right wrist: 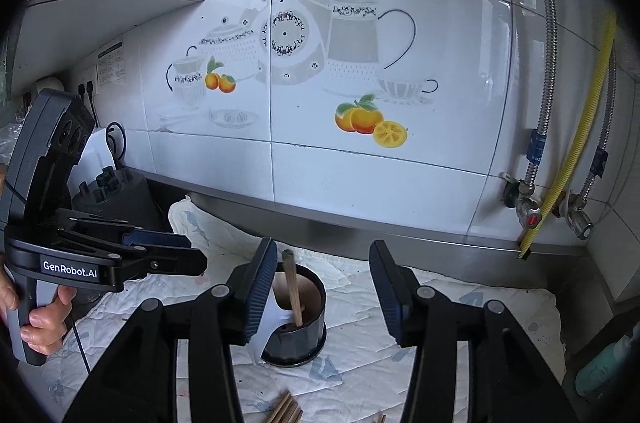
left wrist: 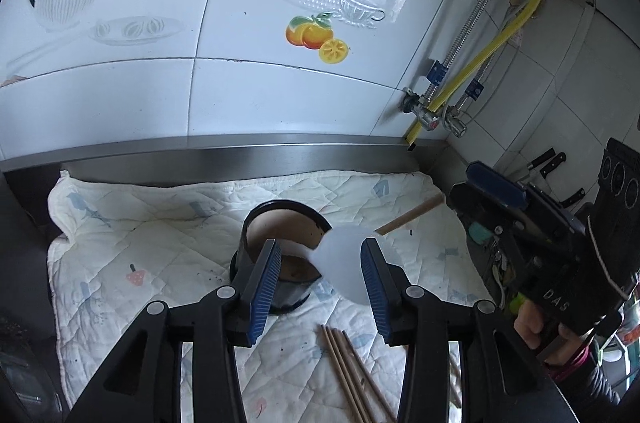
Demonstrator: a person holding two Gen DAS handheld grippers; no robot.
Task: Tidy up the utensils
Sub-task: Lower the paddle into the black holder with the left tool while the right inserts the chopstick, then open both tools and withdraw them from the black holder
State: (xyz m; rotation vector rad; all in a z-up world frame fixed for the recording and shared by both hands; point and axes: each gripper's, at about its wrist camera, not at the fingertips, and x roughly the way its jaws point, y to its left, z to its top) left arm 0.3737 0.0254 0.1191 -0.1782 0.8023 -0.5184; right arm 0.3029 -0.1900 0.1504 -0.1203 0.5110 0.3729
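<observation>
A black cup with a brown inside stands on the quilted cloth. A white plastic spoon leans out over its rim, blurred, and lies between the fingers of my left gripper. That gripper is open and its pads do not press the spoon. A wooden handle sticks out of the cup to the right. In the right wrist view the wooden handle stands in the cup beside the white spoon. My right gripper is open just above it. Several chopsticks lie on the cloth.
A steel upstand and tiled wall close the back. Gas pipes and valves fill the right corner. Knives hang at the right; a black appliance stands at the left, a green bottle at the right edge. A hand holds the left gripper.
</observation>
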